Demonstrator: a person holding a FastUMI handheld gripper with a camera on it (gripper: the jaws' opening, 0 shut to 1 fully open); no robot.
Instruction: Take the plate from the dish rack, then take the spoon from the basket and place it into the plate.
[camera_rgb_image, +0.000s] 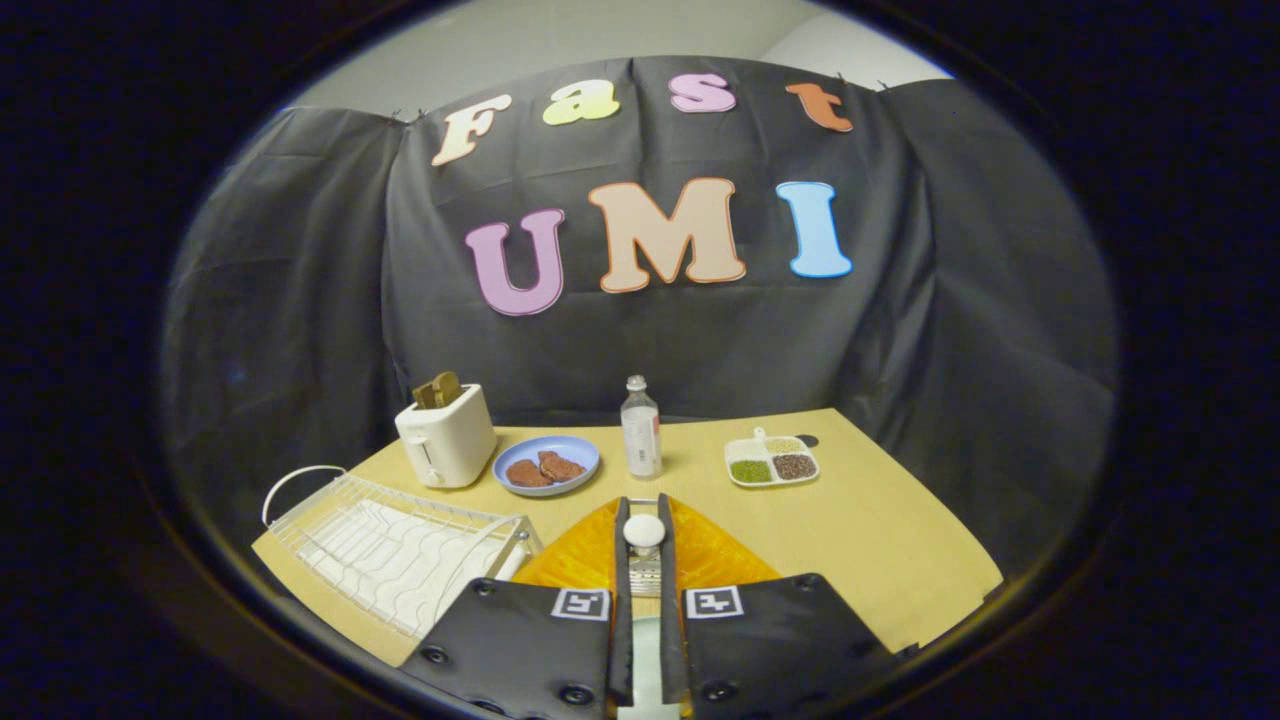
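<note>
Two fingers (644, 545) reach forward, nearly together, and pinched in the narrow gap is the spoon (644, 532), both fingers pressing on it from either side. It's a pale, whitish thing: the rounded end shows as a smooth oval right at the fingertips, and a sliver of the same pale body runs back down the slot toward the gripper (644, 560). So its long axis lies along the fingers, rounded end pointing ahead, away from the camera. Whether that end is bowl or handle, hard to say from here.

Directly under and around the fingers sits the orange plate (715, 555), glossy and faceted, spreading out on both sides on the tan table (880, 530). The spoon hangs over its middle; whether it touches the plate, cannot tell.

To the left, just beside the plate, the white wire dish rack (385, 550) with its looped handle. Beyond the fingers, well clear: a cream toaster (446, 436) with a brown slice sticking up, a blue dish (546, 465) with brown pieces, a clear bottle (641, 428) straight ahead, and a white divided tray (771, 461) of grains off to the right.
</note>
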